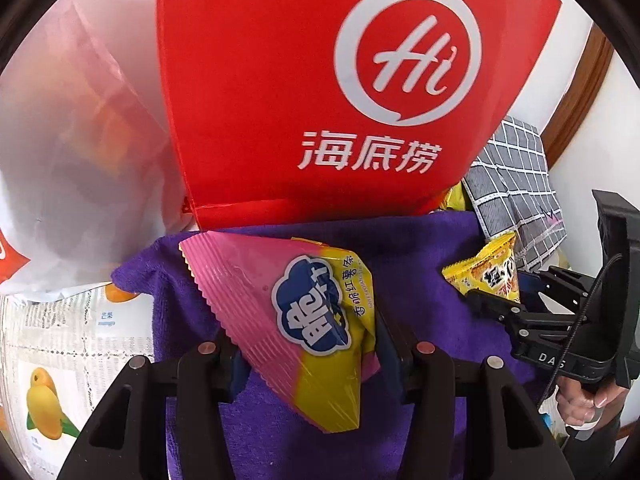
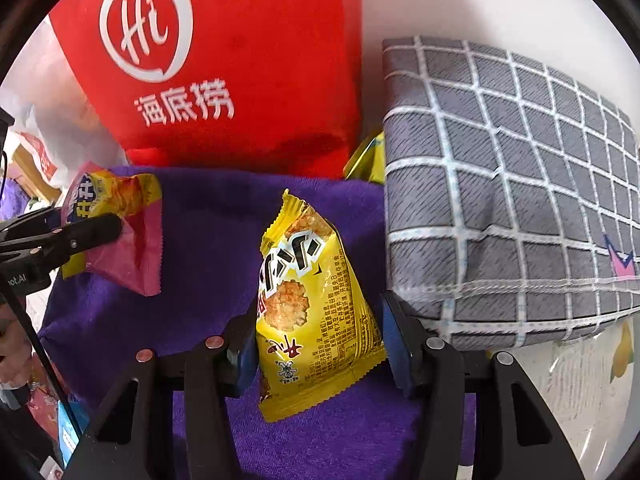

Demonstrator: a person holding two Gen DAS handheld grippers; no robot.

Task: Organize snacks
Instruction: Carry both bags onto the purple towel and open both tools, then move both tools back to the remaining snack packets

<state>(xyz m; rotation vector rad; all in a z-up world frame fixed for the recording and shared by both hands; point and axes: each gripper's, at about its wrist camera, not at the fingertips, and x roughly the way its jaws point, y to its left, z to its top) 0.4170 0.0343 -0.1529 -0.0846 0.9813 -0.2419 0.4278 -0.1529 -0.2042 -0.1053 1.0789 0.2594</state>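
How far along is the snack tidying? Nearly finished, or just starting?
Hard to say what is finished: no sorted pile shows. In hand: the left hand-held gripper grips a pink-and-yellow snack packet, the right hand-held gripper a yellow rice-cracker packet, both over the purple towel. Both packets remain to be placed.

Pink-and-yellow foil snack packet with a blue cloud-shaped logo (image 1: pixel 316 320): sealed, crimped pink edge uppermost-left, tilted diagonally, held clear above the purple fleece cloth (image 1: pixel 420 264) between the left claw's (image 1: pixel 310 354) fingers. Seen side-on in the right wrist view (image 2: pixel 120 224). Yellow foil rice-cracker packet with black lettering (image 2: pixel 308 300): sealed, roughly upright, top seal leaning left, clamped between the right claw's (image 2: pixel 318 344) blue pads (image 2: pixel 394 344), also above the cloth. The two packets are well apart.
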